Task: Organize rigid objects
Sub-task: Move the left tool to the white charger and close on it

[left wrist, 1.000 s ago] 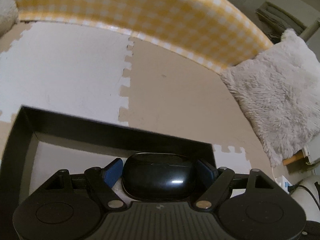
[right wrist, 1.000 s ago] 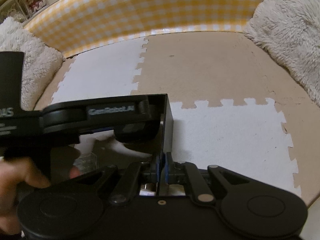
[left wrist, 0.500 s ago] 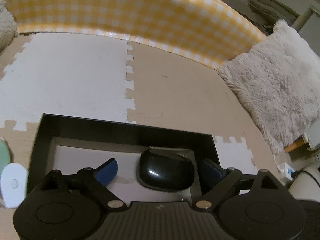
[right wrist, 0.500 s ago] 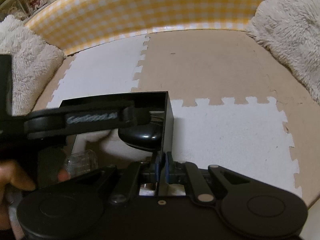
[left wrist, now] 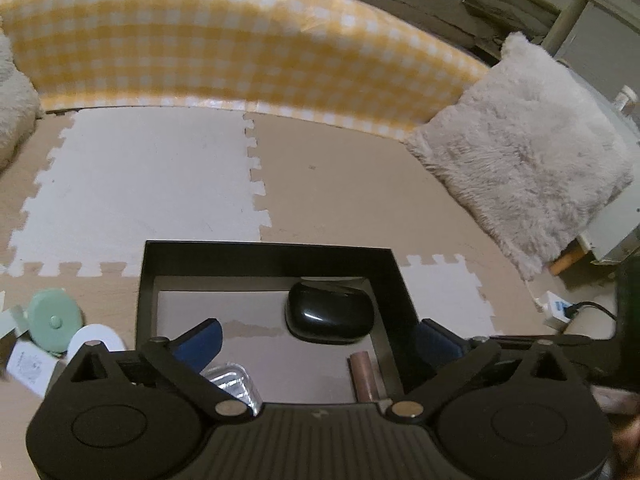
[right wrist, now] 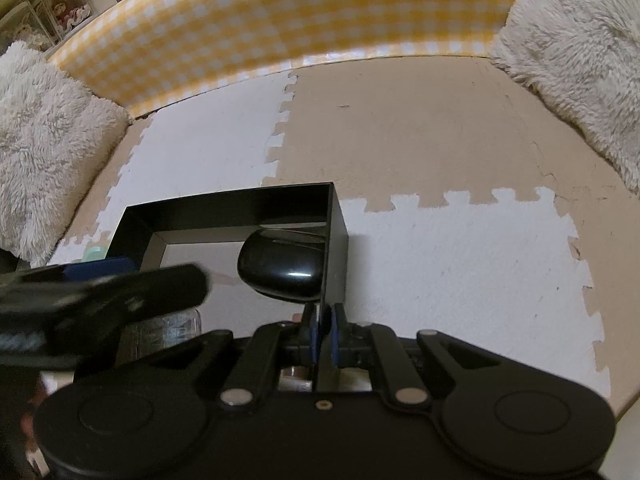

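Observation:
A black open box (left wrist: 264, 258) (right wrist: 224, 210) sits on the foam mat. A glossy black mouse-shaped object (left wrist: 330, 312) (right wrist: 282, 266) lies in its far right corner. A clear plastic case (left wrist: 234, 384) and a copper tube (left wrist: 363, 376) lie in the box near me. My left gripper (left wrist: 320, 344) is open and empty, raised above the box, one finger inside and one outside its right wall. My right gripper (right wrist: 323, 330) is shut on the box's right wall (right wrist: 334, 256).
A mint green round object (left wrist: 54, 316), a white disc (left wrist: 94, 338) and a white packet (left wrist: 28, 366) lie left of the box. Fluffy cushions (left wrist: 528, 148) (right wrist: 44, 148) flank the mat. A yellow checked barrier (left wrist: 240, 52) runs along the back. A white charger (left wrist: 556, 308) lies at right.
My left gripper let go of the black mouse-shaped object in the box, opened wide and pulled back and up. My right gripper stayed clamped on the box wall.

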A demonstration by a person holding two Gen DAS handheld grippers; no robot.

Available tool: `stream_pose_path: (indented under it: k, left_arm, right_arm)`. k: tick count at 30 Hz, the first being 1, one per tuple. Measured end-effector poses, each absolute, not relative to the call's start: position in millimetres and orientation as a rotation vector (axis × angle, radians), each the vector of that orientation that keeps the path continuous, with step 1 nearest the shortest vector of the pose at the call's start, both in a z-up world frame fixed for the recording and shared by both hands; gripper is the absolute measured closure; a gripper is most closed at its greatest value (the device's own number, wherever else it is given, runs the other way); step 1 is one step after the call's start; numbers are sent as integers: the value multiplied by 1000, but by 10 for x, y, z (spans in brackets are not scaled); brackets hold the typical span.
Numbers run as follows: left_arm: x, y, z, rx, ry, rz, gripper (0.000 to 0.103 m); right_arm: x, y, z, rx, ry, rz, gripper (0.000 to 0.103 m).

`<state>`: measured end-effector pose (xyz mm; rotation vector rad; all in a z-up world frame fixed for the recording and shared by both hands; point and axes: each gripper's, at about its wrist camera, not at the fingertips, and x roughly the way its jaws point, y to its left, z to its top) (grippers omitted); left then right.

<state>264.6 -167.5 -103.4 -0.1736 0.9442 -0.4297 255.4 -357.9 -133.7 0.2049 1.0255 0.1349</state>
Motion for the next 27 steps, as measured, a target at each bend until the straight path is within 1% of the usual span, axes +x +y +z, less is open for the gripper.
stream_pose_path:
  k: [13,27]
  left_arm:
    - [2297,-1434,-628,-129,882,-461,0]
    - [2013,-1043,-538,-14,825,-449,0]
  right_arm:
    - [2553,-3581,-1350,209,1030,130,95]
    - [2557,-3585,-1374,214,1032,128,94]
